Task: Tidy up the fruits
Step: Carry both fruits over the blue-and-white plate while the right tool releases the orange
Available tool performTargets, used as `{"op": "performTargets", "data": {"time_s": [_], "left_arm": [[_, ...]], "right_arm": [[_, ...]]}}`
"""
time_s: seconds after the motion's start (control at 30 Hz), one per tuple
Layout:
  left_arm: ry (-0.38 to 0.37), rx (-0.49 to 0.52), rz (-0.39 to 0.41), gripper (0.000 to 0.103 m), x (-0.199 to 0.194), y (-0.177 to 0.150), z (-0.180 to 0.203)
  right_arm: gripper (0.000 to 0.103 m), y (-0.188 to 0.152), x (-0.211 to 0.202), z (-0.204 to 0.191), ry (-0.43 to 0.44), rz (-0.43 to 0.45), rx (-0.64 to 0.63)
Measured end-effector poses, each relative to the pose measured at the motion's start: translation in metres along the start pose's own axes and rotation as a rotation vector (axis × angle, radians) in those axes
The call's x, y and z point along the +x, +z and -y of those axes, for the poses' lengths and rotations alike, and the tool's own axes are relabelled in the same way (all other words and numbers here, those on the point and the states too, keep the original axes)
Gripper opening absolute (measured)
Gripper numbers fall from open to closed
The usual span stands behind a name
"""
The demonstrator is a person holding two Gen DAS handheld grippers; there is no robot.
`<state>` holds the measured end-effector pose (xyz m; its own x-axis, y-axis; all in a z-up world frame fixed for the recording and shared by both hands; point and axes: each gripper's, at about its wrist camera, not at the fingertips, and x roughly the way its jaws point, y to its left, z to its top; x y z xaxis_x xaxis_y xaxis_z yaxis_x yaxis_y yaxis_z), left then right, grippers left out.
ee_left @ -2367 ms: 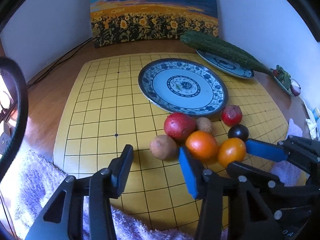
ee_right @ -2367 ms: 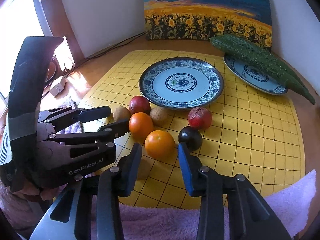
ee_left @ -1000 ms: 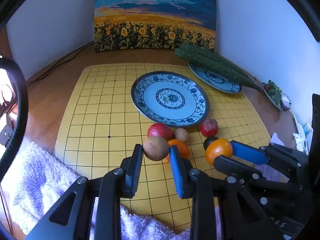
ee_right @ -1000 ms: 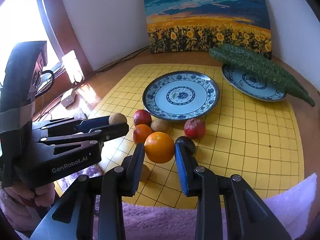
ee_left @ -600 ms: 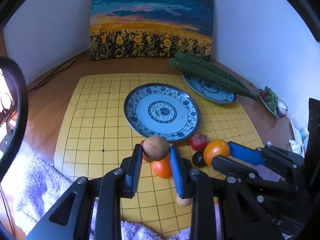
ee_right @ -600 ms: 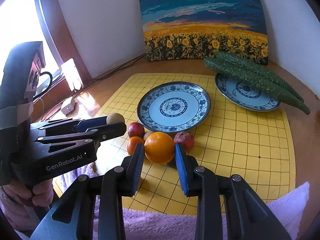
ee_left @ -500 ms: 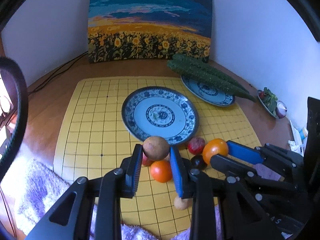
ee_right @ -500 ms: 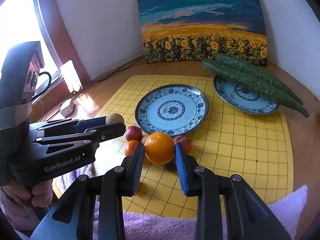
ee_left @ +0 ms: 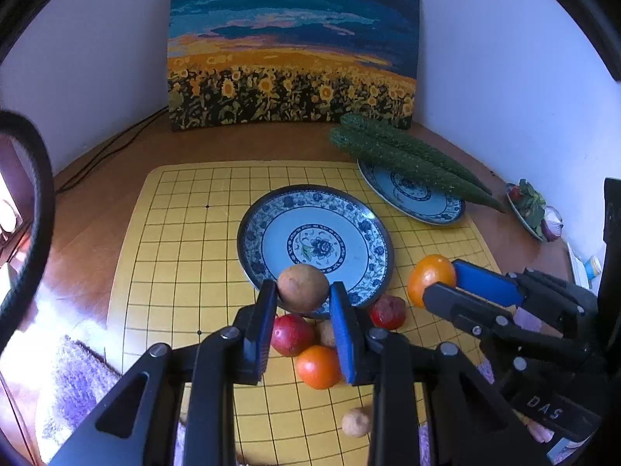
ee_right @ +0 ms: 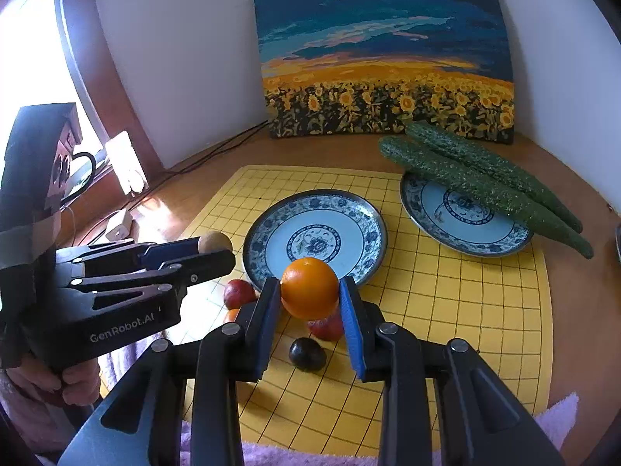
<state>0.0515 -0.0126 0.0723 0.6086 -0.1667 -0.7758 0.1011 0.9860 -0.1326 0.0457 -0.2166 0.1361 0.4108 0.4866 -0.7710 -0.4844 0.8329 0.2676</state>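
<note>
Both jaws clamped: left gripper (ee_left: 302, 297) holds brown fruit (ee_left: 302, 288), right gripper (ee_right: 310, 295) orange (ee_right: 309, 287).

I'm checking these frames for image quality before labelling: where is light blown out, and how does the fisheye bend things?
Left wrist view: sun glare washes out the table at lower left; the yellow grid mat has bowed lines; dark vignette fills the corners. Right wrist view: the window at upper left is overexposed white; the sunflower painting has curved edges; the orange in the right gripper stays sharp.

We see daylight flooding in from the window (ee_right: 35, 50) at left, blown out white; fisheye bending curves the edges, corners vignetted black.
</note>
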Motion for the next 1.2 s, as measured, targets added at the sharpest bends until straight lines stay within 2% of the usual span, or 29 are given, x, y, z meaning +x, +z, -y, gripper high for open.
{"op": "performTargets", "data": {"time_s": [0.37, 0.4, 0.43, 0.47, 1.2], "left_arm": [[-0.009, -0.005, -0.020, 0.029, 0.019, 0.013, -0.006], [-0.010, -0.005, -0.022, 0.029, 0.021, 0.014, -0.007], [-0.009, -0.005, -0.023, 0.029, 0.022, 0.014, -0.007], [-0.008, -0.004, -0.027, 0.029, 0.025, 0.015, -0.007], [-0.006, -0.015, -0.097, 0.029, 0.068, 0.026, -0.011]], "right_arm": [[0.032, 0.012, 0.017, 0.006, -0.006, -0.010, 0.004], [0.030, 0.014, 0.019, 0.007, -0.005, -0.011, 0.005], [0.024, 0.016, 0.021, 0.007, -0.004, -0.011, 0.004], [0.023, 0.018, 0.023, 0.008, -0.003, -0.009, 0.002], [0.023, 0.015, 0.051, 0.023, -0.015, -0.056, 0.024]]}}
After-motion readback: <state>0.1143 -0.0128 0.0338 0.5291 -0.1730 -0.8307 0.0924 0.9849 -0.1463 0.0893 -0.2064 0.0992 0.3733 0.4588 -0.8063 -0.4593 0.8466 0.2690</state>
